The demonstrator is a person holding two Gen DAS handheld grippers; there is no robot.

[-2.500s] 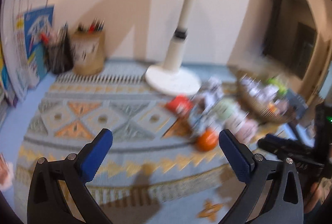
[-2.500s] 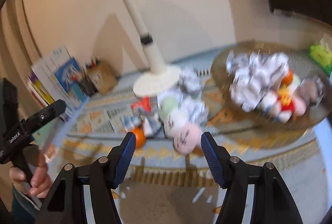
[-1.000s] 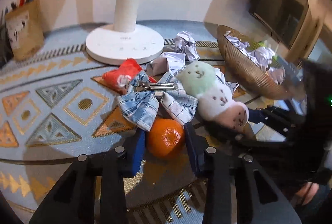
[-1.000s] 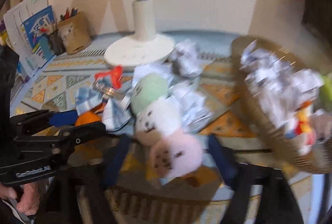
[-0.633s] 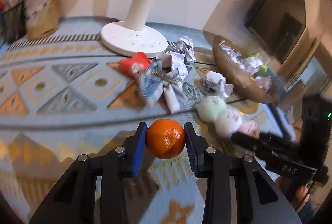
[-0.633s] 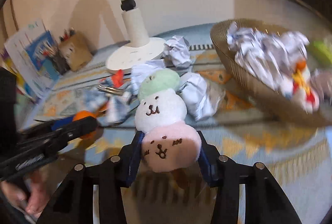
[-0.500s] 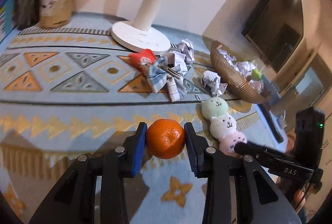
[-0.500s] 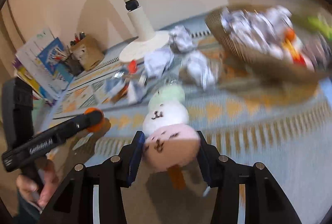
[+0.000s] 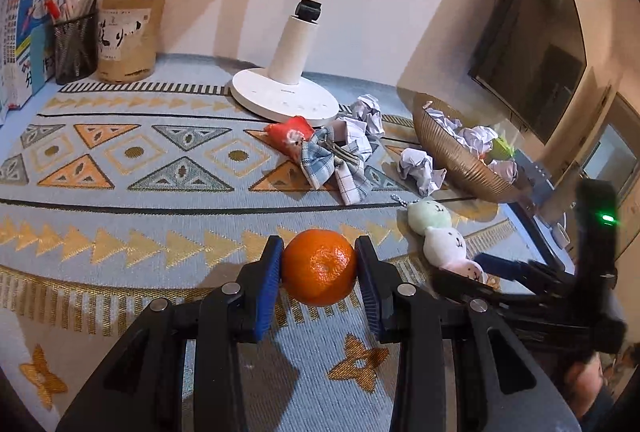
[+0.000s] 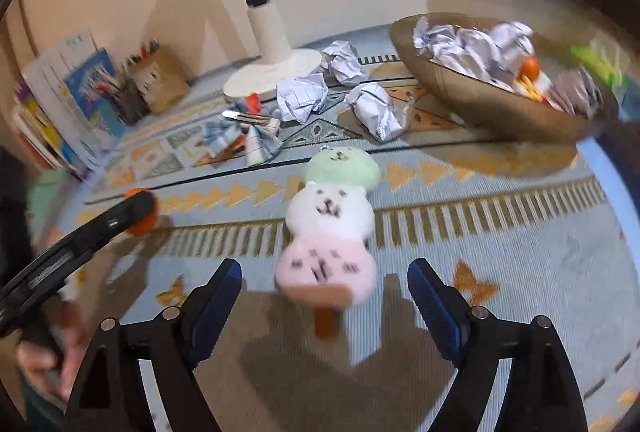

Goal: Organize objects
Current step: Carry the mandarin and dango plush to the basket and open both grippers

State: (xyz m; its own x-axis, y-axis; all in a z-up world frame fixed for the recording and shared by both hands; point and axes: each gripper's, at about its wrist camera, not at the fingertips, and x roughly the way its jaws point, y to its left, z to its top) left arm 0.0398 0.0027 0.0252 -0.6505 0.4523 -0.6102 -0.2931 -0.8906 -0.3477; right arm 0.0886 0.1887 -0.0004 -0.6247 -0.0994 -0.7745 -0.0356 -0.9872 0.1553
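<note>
My left gripper [image 9: 319, 264] is shut on an orange mandarin [image 9: 319, 266], held just above the patterned mat [image 9: 120, 152]. A plush dango skewer [image 10: 330, 228] with green, white and pink balls lies on the mat between the blue pads of my right gripper [image 10: 325, 286]. The right jaws are opening and the pads stand clear of the plush. In the left wrist view the plush [image 9: 436, 232] lies to the right of the mandarin, with the right gripper [image 9: 496, 268] beside it. A checked bow hair clip [image 9: 334, 162] and a red packet [image 9: 290, 132] lie further back.
A woven bowl [image 10: 480, 100] holding crumpled paper and small items stands at the right. Loose paper balls [image 10: 376, 110] lie before it. A white lamp base [image 9: 284, 96], pen holders [image 9: 104, 32] and books [image 10: 72, 100] stand at the back. A monitor [image 9: 532, 44] hangs at the right.
Both grippers drew back from the pile toward the mat's front edge, carrying the mandarin and the plush. The right jaws then spread, and the plush now lies free on the mat.
</note>
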